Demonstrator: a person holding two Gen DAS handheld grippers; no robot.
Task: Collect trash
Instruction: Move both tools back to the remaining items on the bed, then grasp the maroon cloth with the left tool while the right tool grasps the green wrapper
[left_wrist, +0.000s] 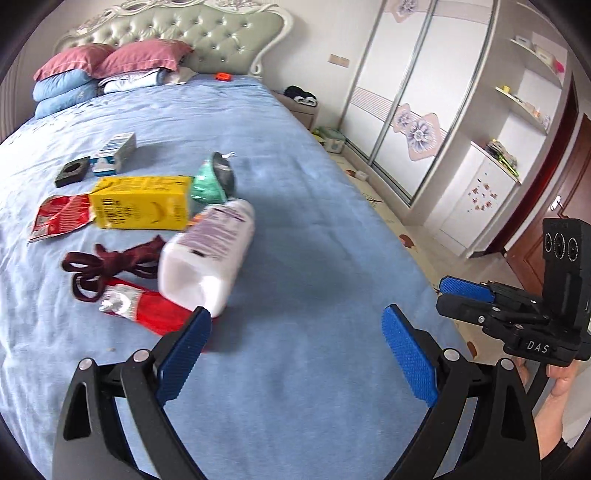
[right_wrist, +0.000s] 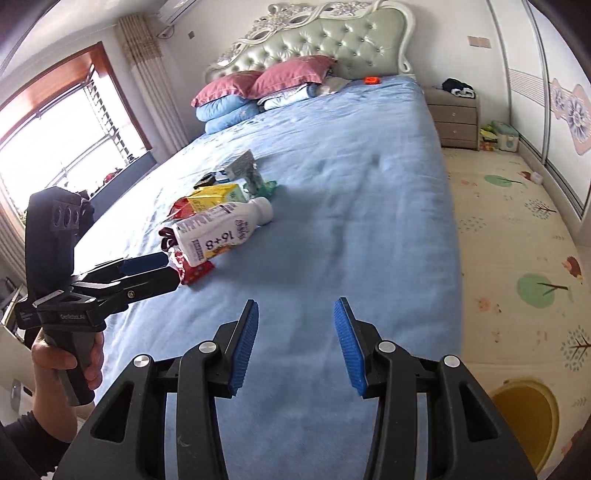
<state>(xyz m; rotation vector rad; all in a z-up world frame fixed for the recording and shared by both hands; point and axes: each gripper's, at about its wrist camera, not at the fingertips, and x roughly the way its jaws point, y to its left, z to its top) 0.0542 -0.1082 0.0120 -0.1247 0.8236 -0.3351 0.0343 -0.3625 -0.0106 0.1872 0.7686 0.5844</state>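
Trash lies clustered mid-bed (left_wrist: 303, 206), the white bottle (left_wrist: 208, 254) nearest, its long axis running near-to-far, just ahead-left of my left tool (left_wrist: 295, 354), which gapes empty, while my right tool (right_wrist: 295, 347), half-spread and empty, sits farther off right.

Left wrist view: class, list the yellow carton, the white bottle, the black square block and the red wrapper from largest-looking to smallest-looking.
1. white bottle, though it lies nearest the camera
2. yellow carton
3. red wrapper
4. black square block, farthest back, so its true size is unsure
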